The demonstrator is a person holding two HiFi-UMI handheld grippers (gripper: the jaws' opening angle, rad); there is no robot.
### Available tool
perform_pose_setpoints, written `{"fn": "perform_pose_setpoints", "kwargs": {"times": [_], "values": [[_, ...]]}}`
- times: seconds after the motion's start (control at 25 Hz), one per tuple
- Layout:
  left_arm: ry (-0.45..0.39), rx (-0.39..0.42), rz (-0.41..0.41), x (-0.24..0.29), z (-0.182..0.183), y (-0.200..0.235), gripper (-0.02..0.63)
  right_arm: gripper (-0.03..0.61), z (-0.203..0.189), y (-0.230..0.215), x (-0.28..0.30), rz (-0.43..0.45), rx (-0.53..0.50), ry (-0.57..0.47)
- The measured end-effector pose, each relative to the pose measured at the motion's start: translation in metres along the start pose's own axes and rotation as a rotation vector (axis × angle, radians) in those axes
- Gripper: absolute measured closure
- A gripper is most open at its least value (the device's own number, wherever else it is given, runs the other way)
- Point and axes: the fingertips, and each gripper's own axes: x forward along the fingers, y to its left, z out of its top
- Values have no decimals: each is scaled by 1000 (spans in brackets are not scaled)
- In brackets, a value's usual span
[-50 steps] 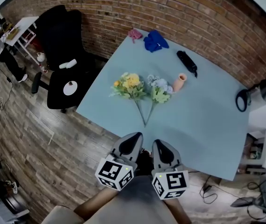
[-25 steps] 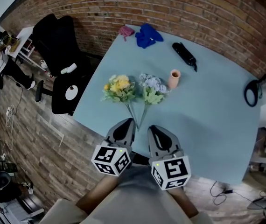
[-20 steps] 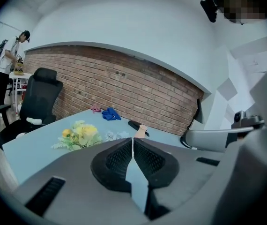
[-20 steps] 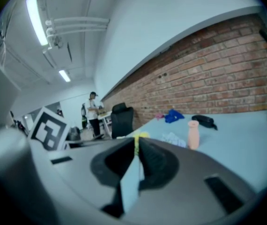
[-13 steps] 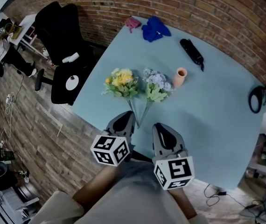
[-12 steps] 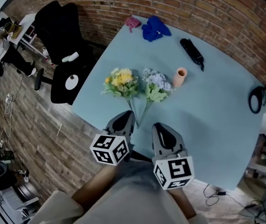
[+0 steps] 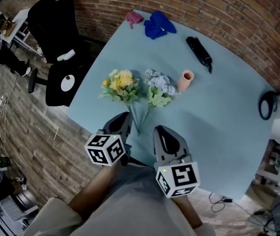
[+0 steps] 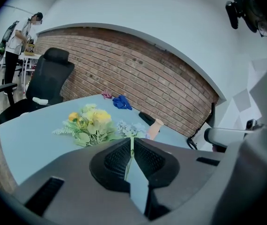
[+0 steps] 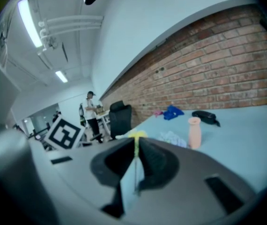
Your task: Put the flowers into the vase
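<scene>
Two flower bunches lie on the light blue table (image 7: pixel 218 122), their stems meeting near its front edge. One bunch is yellow (image 7: pixel 119 84), the other pale blue and white (image 7: pixel 158 87). A small peach vase (image 7: pixel 184 80) stands upright just right of them. My left gripper (image 7: pixel 120 123) is shut and empty, its tip close to the stem ends. My right gripper (image 7: pixel 162 134) is beside it, also shut and empty. In the left gripper view the yellow bunch (image 8: pixel 89 123) and vase (image 8: pixel 155 128) lie ahead. The right gripper view shows the vase (image 9: pixel 195 131) ahead at the right.
A blue cloth (image 7: pixel 157 24), a pink cloth (image 7: pixel 134 17) and a black case (image 7: pixel 199 52) lie at the table's far side. A black office chair (image 7: pixel 56 43) stands off the table's left edge. A black ring-shaped thing (image 7: pixel 265 104) sits at the right edge.
My left gripper has sunk and drifted left, closer to the stem ends. The right gripper has shifted a little lower in view. Both stayed shut; flowers and vase have not moved.
</scene>
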Motion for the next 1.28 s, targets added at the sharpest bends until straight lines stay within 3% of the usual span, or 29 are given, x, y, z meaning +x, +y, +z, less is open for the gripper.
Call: {"fn": "perform_pose_setpoints", "kwargs": {"times": [0.44,0.8,1.0,1.28], "values": [[78,-8,40,24,-12,29,589,554,-10,-15,16,-37,42,51],[166,-68,76,45,-33,51,554,554,-21,-23,28,-48,74,98],[228,-58,101,59,-46,67,531,554,-28,-30,34,-54,97,124],[297,-138,94,74,-60,77,512,554,-36,-39,39,-69,128,150]]}}
